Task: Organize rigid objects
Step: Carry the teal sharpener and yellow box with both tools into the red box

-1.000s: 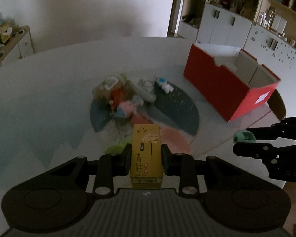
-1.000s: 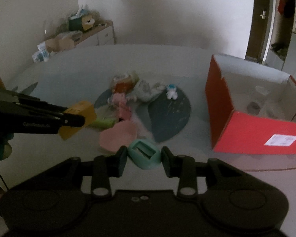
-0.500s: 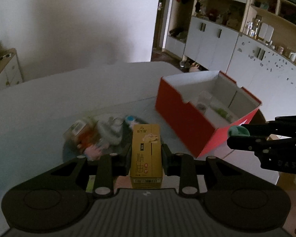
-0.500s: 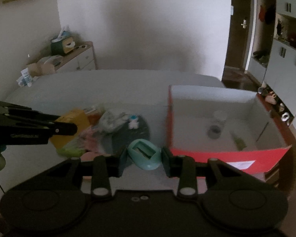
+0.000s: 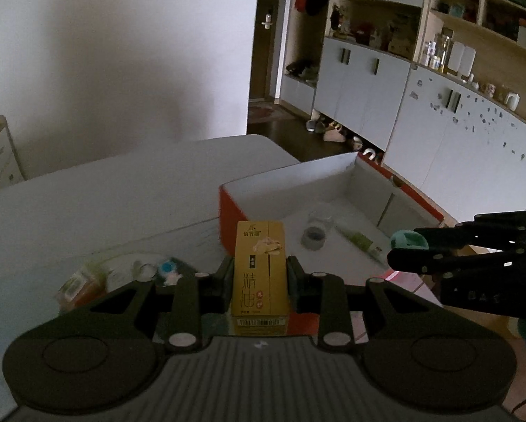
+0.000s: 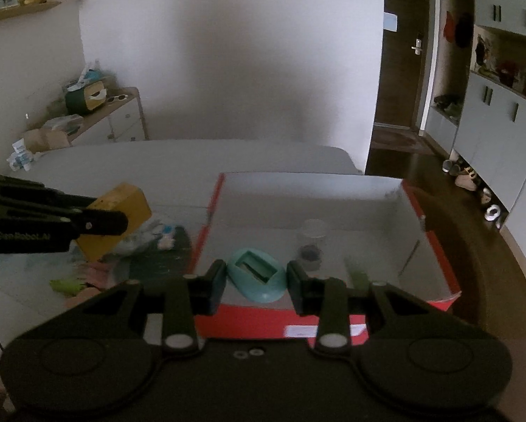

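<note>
My left gripper (image 5: 260, 283) is shut on a yellow carton (image 5: 260, 277) with Chinese print, held above the table beside the red box (image 5: 229, 211). My right gripper (image 6: 255, 283) is shut on a teal oval holder (image 6: 256, 276), over the near edge of the red box (image 6: 248, 325). The box is white inside and holds a small clear jar (image 5: 315, 234) and a green tube (image 5: 358, 241). The carton (image 6: 122, 218) and left gripper show at the left of the right wrist view. The right gripper (image 5: 408, 246) shows at the right of the left wrist view.
A pile of small objects (image 5: 87, 283) lies on a coloured mat on the white table (image 5: 104, 190), left of the box. A cabinet wall (image 5: 438, 123) stands to the right. A low dresser (image 6: 115, 119) stands at the back left.
Both grippers have risen and moved right from over the pile toward the red box, each keeping its object. The box interior has come into full view.
</note>
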`<state>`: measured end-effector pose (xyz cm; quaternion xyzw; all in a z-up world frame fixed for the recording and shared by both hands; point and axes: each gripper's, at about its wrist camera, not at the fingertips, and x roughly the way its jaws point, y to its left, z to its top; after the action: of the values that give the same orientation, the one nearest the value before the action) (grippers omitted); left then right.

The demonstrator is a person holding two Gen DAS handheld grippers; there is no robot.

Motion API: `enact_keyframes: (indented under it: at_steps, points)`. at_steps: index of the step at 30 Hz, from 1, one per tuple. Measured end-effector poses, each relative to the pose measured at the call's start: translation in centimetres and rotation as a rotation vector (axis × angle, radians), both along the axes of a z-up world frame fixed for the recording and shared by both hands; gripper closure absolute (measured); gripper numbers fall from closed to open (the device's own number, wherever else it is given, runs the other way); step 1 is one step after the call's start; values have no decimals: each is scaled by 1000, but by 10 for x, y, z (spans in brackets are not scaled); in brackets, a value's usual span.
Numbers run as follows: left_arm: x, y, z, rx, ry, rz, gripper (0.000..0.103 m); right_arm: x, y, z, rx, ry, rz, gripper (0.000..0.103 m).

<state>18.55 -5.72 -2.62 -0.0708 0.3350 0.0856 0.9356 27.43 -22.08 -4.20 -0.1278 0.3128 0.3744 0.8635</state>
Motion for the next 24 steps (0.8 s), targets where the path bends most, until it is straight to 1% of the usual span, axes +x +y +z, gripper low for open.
enact_keyframes:
  at_steps: [5, 10, 14, 18, 20, 24]
  points:
    - [31, -21, -3, 17, 13, 3, 73, 28, -15, -5, -4, 10, 2, 67]
    - [64, -35, -11, 6, 46, 12, 73, 56, -29, -11, -14, 19, 8, 67]
    - [89, -44, -18, 19, 73, 12, 73, 79, -34, -19, -30, 39, 4, 67]
    - [118, -49, -27, 21, 113, 22, 73, 99, -35, -30, -56, 67, 9, 67]
    - [130, -51, -32, 45, 130, 27, 73, 108, -34, -36, -71, 78, 15, 67]
    - [150, -49, -45, 60, 178, 47, 73, 120, -26, -45, -106, 96, 58, 67]
